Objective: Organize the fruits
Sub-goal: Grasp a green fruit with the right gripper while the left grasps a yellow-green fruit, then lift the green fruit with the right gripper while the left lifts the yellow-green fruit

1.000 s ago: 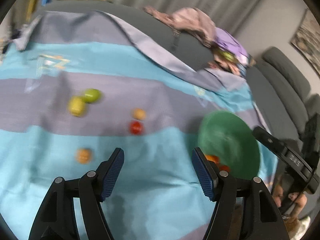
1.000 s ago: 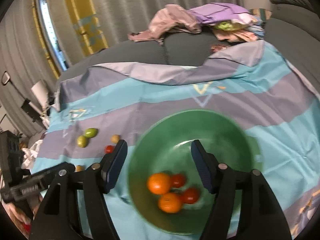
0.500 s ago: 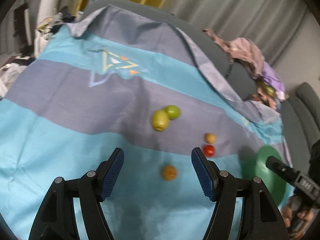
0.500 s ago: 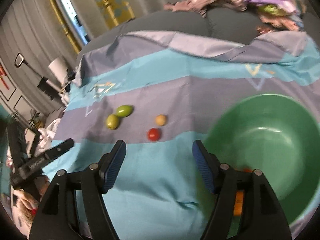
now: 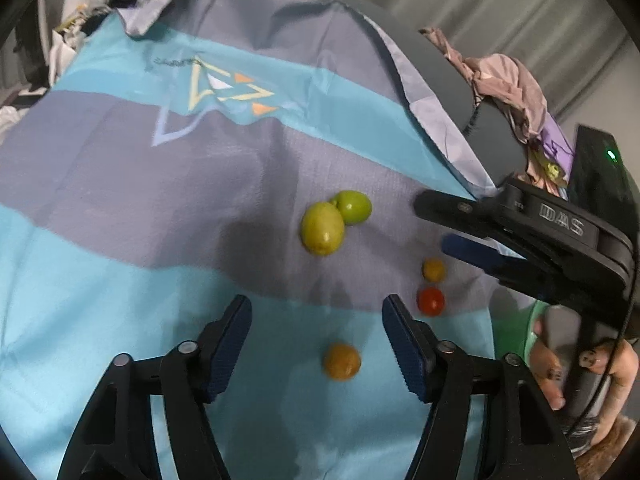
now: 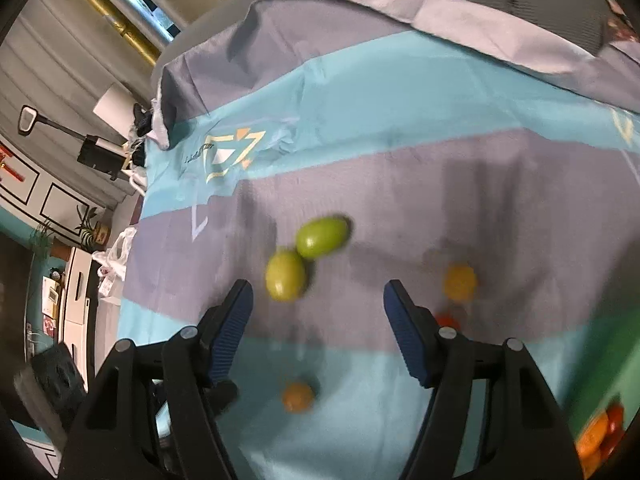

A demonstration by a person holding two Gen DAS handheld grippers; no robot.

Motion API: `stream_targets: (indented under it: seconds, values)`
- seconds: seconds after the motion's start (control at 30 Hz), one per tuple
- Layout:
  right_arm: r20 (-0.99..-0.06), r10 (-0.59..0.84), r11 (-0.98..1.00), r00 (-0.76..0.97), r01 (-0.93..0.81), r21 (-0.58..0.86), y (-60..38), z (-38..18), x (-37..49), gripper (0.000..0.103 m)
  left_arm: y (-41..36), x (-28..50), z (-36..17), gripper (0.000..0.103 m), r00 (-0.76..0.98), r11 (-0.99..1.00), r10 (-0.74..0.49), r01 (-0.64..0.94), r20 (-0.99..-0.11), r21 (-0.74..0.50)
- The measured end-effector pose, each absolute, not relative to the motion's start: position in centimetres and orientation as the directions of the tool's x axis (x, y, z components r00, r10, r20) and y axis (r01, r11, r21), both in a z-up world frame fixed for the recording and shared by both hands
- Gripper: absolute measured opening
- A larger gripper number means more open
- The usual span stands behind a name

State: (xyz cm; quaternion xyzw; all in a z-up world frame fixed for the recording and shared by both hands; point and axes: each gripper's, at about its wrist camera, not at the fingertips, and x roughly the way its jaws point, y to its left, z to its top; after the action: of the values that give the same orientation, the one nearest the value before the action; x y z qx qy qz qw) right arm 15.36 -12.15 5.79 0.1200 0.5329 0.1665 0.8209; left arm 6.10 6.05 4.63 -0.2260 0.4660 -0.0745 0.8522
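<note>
Teal-and-grey striped cloth (image 5: 120, 280) covers what looks like a sofa or bed, and that's where our loose fruit sits. Both hands have swung away from the green plastic bowl (image 6: 600, 360) over to the scattered pieces: a second ago the right view was looking straight down into the bowl, now only its rim and a few orange and red fruits (image 6: 600, 436) peek in at the lower right corner.

Our left gripper (image 5: 316, 344) has been closing a bit but its jaws stand apart with nothing clamped; the small round orange fruit (image 5: 341, 361) lies on the cloth roughly between the pads, slightly right of centre, not touching either one. Our right gripper (image 6: 318, 320) has also narrowed slightly and is empty too, hovering over the cloth with the two green oval fruits (image 6: 304, 252) just beyond its tips. Those two touch each other. To the right of them sit a small yellow-orange round fruit (image 5: 433, 269) and a small red round fruit (image 5: 430, 301), near each other.

So five pieces are left outside the bowl. Our guess is the left hand goes for the orange one next, and the right takes a green one. Round fruit on soft fabric may roll if nudged, so we should centre the pads before squeezing.
</note>
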Motion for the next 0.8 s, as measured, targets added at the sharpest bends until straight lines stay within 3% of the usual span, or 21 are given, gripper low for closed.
stream_targets:
  seconds: [0.1,0.17,0.47,0.8]
  values:
    - [-0.851,0.417,0.909,0.321,-0.156,0.386,-11.0,4.7,17.7,0.060,5.8,8.0,4.5,0.053,0.559,0.889,-0.332,-0.084,-0.760,-0.450]
    - [-0.860,0.421,0.907,0.288,-0.149,0.395,-10.7,3.9,18.8,0.060,5.4,9.2,3.9,0.041,0.545,0.898,-0.319,-0.087,-0.775,-0.431]
    - [-0.898,0.372,0.927,0.237,-0.152,0.344,-9.5,0.8,20.9,0.050,4.4,12.4,1.9,0.040,0.505,0.907,-0.326,-0.074,-0.799,-0.416]
    - [-0.892,0.329,0.937,0.310,-0.220,0.270,-9.2,0.9,20.6,0.045,4.1,12.5,0.9,0.036,0.519,0.902,-0.328,-0.076,-0.789,-0.425]
